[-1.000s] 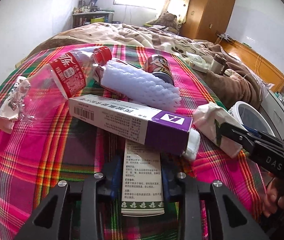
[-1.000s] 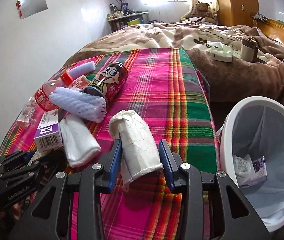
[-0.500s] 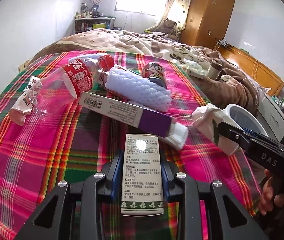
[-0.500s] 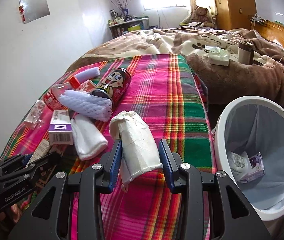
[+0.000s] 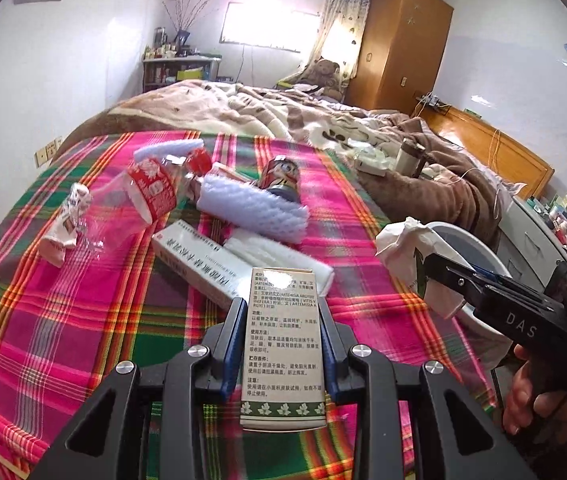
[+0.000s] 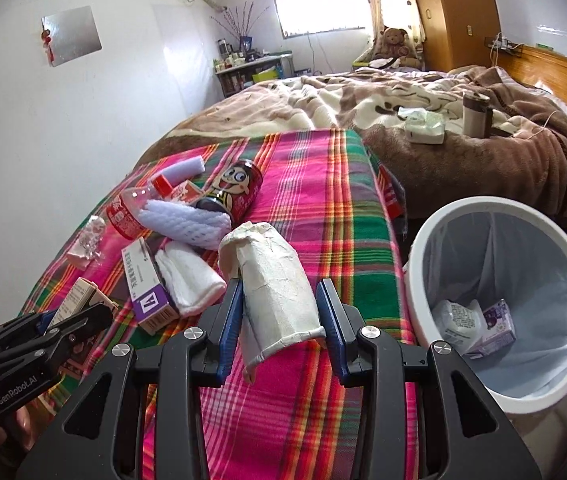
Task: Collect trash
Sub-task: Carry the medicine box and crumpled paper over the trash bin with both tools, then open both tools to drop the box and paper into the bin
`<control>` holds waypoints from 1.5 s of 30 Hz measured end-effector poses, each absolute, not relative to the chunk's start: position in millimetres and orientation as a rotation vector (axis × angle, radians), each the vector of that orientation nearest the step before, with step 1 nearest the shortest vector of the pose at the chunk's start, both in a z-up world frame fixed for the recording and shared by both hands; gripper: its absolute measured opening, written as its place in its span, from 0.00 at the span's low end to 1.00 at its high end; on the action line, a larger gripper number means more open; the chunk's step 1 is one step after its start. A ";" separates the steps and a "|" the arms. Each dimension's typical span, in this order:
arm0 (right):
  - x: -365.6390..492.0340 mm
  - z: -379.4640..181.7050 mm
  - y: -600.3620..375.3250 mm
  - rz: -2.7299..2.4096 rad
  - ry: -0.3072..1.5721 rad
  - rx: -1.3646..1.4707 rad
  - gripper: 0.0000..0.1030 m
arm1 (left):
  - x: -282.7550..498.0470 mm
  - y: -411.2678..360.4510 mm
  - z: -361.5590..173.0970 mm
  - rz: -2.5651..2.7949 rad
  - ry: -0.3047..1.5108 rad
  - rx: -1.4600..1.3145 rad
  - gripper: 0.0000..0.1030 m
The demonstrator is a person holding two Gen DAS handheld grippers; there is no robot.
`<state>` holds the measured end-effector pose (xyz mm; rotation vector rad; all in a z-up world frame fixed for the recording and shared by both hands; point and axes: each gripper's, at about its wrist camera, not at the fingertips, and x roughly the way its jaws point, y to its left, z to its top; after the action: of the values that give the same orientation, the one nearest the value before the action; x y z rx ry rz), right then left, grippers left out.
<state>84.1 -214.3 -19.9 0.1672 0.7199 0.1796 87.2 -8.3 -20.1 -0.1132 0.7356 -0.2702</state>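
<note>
My left gripper [image 5: 281,312] is shut on a white medicine box with green leaf trim [image 5: 283,344], held above the plaid cloth [image 5: 63,320]. My right gripper [image 6: 279,292] is shut on a crumpled white paper cup [image 6: 273,284], lifted above the cloth, left of the white trash bin [image 6: 435,224]. The bin holds a white packet [image 6: 457,314] and a small purple carton [image 6: 497,322]. On the cloth lie a purple-ended box [image 5: 193,262], a white folded cloth [image 5: 283,256], white foam netting [image 5: 251,210], a red-label bottle [image 5: 147,192], a cartoon can [image 5: 281,176] and a wrapper [image 5: 65,224].
The plaid cloth covers the foot of a bed with a brown blanket [image 6: 463,160]. A tissue pack [image 6: 423,128] and a brown mug [image 6: 475,114] sit on the blanket. A white wall [image 6: 43,140] is on the left. The bin stands off the cloth's right edge.
Both grippers have risen and pulled back from the pile with their items. The left one drew the medicine box out from under the purple-ended box. The bin looks nearer in the right wrist view.
</note>
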 end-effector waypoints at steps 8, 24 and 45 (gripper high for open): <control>67.6 -0.8 -231.5 0.135 0.649 0.175 0.38 | 82.9 -29.1 3.0 -0.294 0.670 -0.075 0.32; 55.1 14.6 -292.3 -0.025 0.590 0.218 0.38 | 95.2 -103.2 30.8 -0.424 0.600 -0.012 0.32; 62.6 -11.3 -374.6 -0.239 0.658 0.259 0.38 | 131.4 -232.4 4.7 -0.634 0.673 0.075 0.32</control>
<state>62.6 -374.6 -11.3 0.2586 0.6583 -0.2387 131.4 -232.4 4.7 0.0746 0.6734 -0.6339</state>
